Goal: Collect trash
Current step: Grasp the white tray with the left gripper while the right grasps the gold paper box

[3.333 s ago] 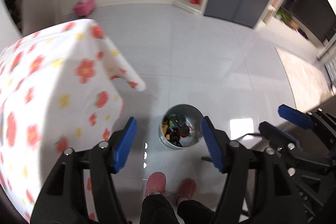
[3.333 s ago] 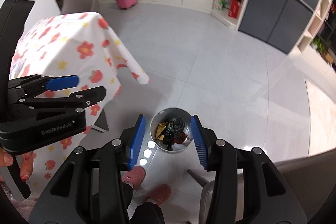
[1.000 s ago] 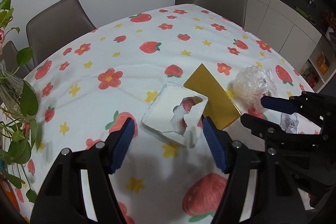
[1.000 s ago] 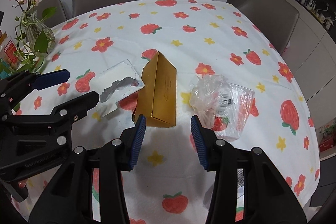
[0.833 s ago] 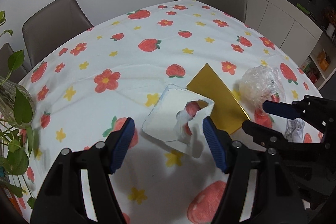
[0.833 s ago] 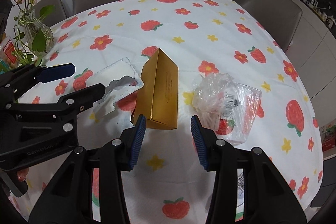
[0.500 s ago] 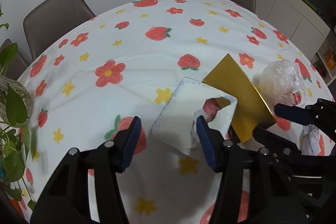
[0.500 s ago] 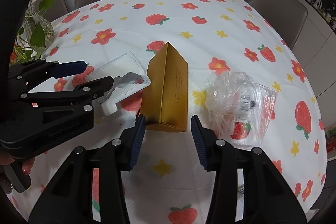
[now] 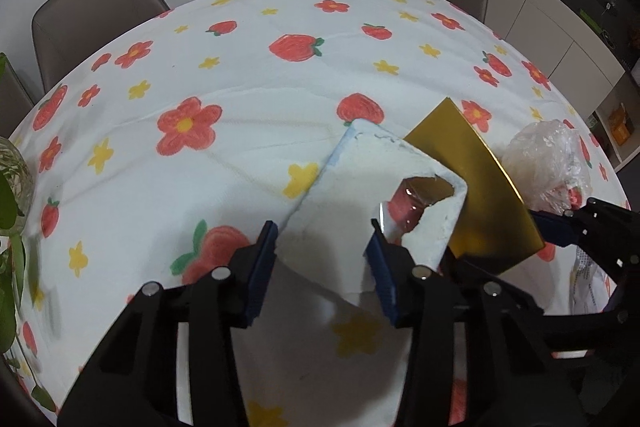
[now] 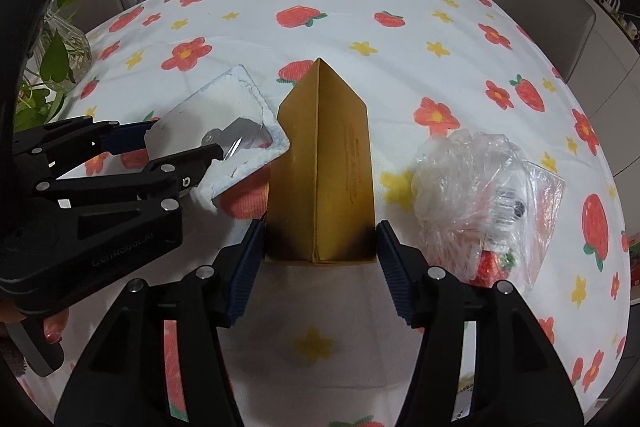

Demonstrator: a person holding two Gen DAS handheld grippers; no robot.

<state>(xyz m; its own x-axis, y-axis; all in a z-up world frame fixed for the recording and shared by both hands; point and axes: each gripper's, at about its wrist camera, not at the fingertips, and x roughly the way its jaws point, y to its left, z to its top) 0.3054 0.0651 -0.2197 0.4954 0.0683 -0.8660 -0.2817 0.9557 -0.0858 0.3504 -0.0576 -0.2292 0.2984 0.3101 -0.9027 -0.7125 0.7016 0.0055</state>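
On the tablecloth [image 10: 400, 27]:
Right gripper [image 10: 318, 259]: jaws opening, flanking the gold box [image 10: 324, 163] at its near end; box's long axis runs straight away.
Left gripper [image 9: 322, 257]: jaws closing around the white tray [image 9: 360, 195], not yet pinched.
Further right: plastic bag [image 10: 480, 183], untouched.

A table [image 10: 400, 27] under a white cloth printed with red strawberries and flowers carries the things. Near its near edge lie, left to right, a torn white tray [image 10: 236, 107], a gold box [image 10: 324, 163] touching the tray's corner, and a crumpled clear bag [image 10: 480, 183] beside the box. A glass vase [image 10: 66, 49] with a plant stands at the left edge.
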